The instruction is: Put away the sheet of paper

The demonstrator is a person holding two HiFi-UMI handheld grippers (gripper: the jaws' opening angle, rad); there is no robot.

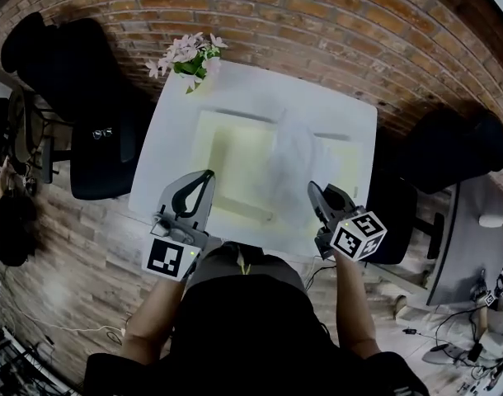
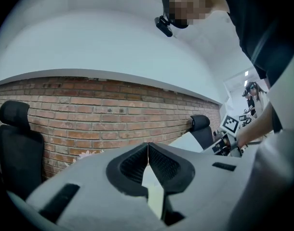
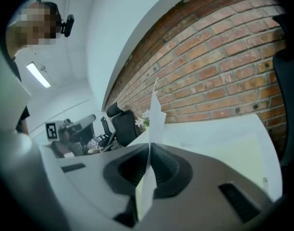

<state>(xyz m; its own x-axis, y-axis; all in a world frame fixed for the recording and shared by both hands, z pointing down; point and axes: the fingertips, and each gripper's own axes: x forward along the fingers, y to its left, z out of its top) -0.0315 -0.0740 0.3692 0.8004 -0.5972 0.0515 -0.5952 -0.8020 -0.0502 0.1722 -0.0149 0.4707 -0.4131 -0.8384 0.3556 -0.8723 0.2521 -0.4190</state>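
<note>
Closest to the person, the left gripper (image 1: 208,175) and right gripper (image 1: 313,190) are held over the near edge of the white bench (image 1: 338,118), each carrying its marker cube at the wrist end. In the left gripper view the tongs of the left gripper (image 2: 148,145) are closed, with the ribbed pads meeting at the tips. Only a pale sliver shows in the gap behind them, and I cannot tell whether that is the bench surface or something else.

In the right gripper view the tongs of the right gripper (image 3: 149,146) are clamped on the sheet of paper (image 3: 155,110). The sheet stands edge-on between the pads and rises above the tips. From the head view, the sheet of paper (image 1: 289,159) appears as a blurred white shape just beyond the right gripper. It is lifted over a pale yellow rectangle (image 1: 227,163) that lies flat on the bench; whether that is a tray or a folder cannot be told.

At the far left corner of the bench stands a bunch of pink flowers (image 1: 188,58). Black office chairs (image 1: 78,64) flank the bench, and a brick wall (image 1: 317,23) runs behind it.
</note>
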